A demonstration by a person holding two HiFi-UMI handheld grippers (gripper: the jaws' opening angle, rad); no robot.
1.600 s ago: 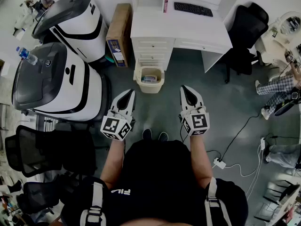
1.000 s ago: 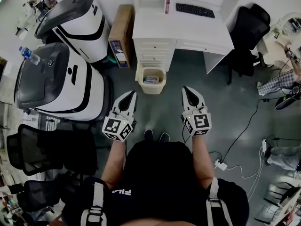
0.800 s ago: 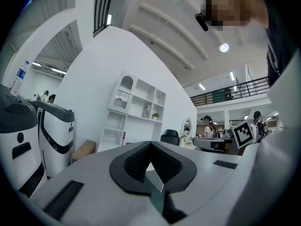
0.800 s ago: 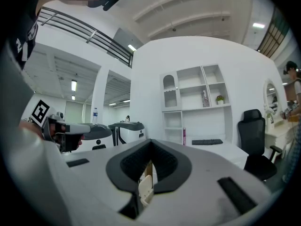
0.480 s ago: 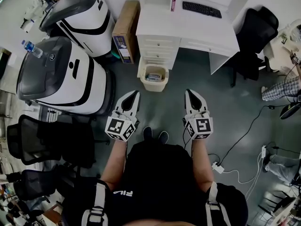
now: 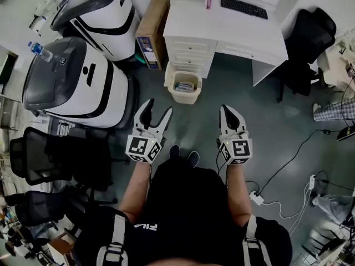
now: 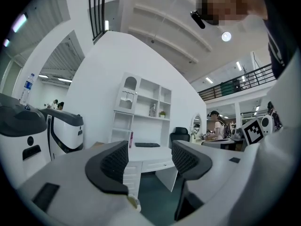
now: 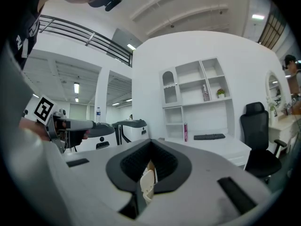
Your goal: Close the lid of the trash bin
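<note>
The beige trash bin [image 6: 184, 86] stands on the dark floor in front of the white desk, its top open and rubbish showing inside. My left gripper [image 6: 158, 107] hangs short of it and a little left; its jaws have just been opening and stand open with nothing between them. In the left gripper view the left gripper [image 7: 150, 160] frames the desk, and a bit of the bin's rim [image 7: 134, 203] shows low down. My right gripper [image 6: 229, 110] is shut, to the right of the bin. In the right gripper view the bin [image 8: 147, 182] shows beyond the right gripper [image 8: 150, 160].
A white desk [image 6: 222, 35] with drawers and a keyboard [image 6: 244, 8] stands behind the bin, a cardboard box [image 6: 151, 26] to its left. Two large white-and-black machines [image 6: 72, 87] fill the left. Black chairs [image 6: 302, 43] and floor cables [image 6: 277, 165] lie right.
The left gripper's jaws have gone from shut to open. Both grippers sit slightly lower in the head view, and the bin has shifted a little up and right.
</note>
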